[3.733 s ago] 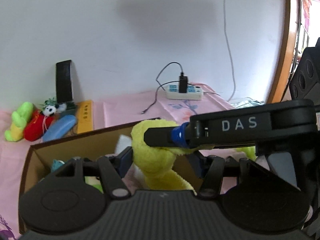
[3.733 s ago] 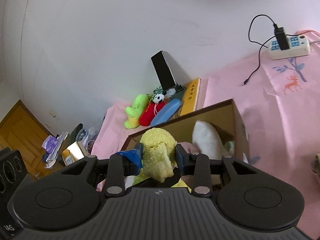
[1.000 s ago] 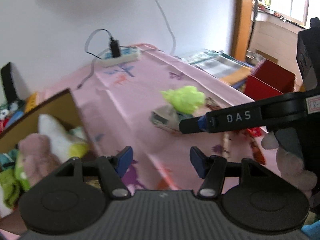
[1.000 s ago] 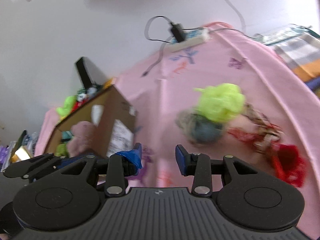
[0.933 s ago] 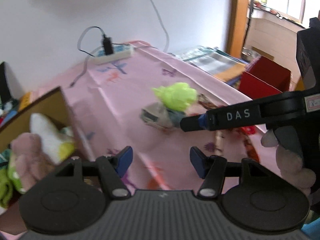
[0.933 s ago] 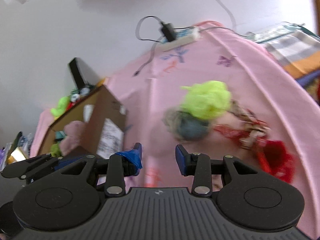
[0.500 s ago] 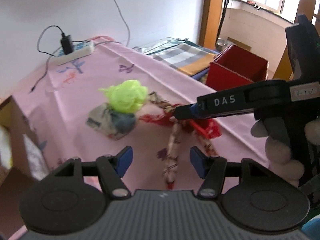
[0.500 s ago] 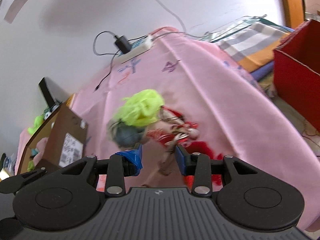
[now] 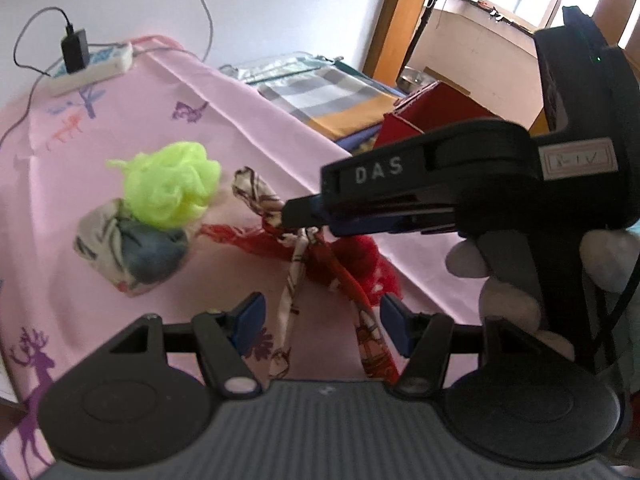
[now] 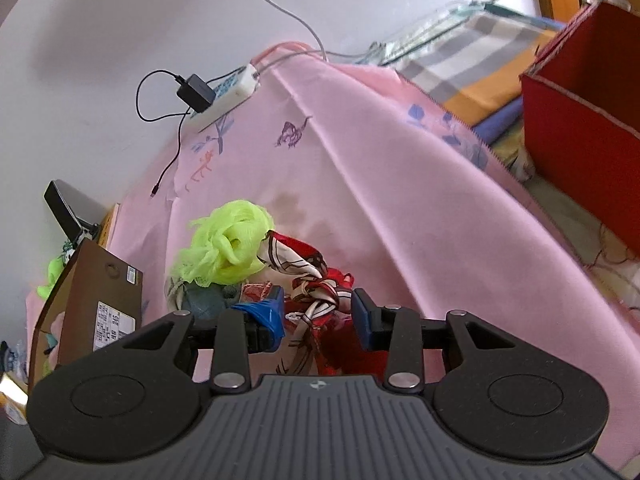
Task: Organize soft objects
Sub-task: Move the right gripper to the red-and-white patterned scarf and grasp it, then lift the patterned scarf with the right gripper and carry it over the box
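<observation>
Both grippers, jaws open and empty, have dropped closer over the patterned scarf [image 10: 310,280].

Bright window daylight, fisheye-warped edges, slight blur.

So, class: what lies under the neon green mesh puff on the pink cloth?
The green puff rests on a white and blue-grey fabric bundle, itself on the pink cloth. Whatever lies beneath the bundle is covered.
</observation>
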Demonstrator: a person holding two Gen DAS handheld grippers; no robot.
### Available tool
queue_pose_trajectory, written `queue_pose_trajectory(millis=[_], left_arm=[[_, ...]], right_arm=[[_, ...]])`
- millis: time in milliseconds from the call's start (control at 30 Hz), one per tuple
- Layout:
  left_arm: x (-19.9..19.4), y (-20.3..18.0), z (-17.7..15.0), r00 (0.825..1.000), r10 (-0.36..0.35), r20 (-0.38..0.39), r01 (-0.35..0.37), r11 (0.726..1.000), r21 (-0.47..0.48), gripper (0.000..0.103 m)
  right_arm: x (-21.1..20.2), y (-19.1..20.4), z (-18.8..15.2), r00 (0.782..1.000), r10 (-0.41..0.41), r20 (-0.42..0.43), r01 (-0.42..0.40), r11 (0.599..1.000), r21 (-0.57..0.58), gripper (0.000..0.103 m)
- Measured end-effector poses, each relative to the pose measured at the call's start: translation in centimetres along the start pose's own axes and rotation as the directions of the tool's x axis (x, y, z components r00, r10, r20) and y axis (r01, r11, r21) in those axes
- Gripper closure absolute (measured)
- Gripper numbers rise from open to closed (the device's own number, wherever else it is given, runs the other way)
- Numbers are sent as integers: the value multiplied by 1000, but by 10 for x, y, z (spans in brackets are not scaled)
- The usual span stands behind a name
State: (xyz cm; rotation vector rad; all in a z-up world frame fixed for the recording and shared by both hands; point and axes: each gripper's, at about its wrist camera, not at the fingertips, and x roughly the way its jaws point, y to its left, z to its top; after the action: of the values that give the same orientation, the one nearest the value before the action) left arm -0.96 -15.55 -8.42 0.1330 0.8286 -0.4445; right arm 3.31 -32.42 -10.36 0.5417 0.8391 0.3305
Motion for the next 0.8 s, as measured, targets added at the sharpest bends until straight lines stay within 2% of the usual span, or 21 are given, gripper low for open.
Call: queue_pose_trajectory(millis=[167,233,333,467,533,600,667,733,800], left_arm=[[10,9,4,999,-29,-21,28,998,-47,40],[14,9,5,999,-33,-28,32,998,-47,40],[20,6,5,999,-27,-39,26,999,-34,40],[24,5,6,999,-10,-42,9,1000,-13,41],[25,5,6,999,-5,-47,5,1000,-7,55],[26,6,6,998,-23,-56,22,1000,-19,57],[27,7,6,998,-31,-58,29,999,-21,67],[27,7,6,998,-32,-61,31,999,-13,81],[25,7,5,998,-25,-58,24,1000,-5,84]], right_arm=[[-5,-11,9,996,84,26,-86,991,102,82],[-3,-10,14,998,57,24,-59,994,92,82],[10,-9,17,999,-4,-36,6,999,46,82],[22,-12,15,996,-1,-94,5,999,48,83],[26,-16,16,993,25,-117,-16,997,73,85],[28,-18,16,989,61,-133,-48,993,105,85],[29,-17,15,984,98,-151,-79,988,132,85],[28,-14,12,986,85,-141,-71,992,104,88],[22,-9,10,994,59,-90,-53,996,69,92]])
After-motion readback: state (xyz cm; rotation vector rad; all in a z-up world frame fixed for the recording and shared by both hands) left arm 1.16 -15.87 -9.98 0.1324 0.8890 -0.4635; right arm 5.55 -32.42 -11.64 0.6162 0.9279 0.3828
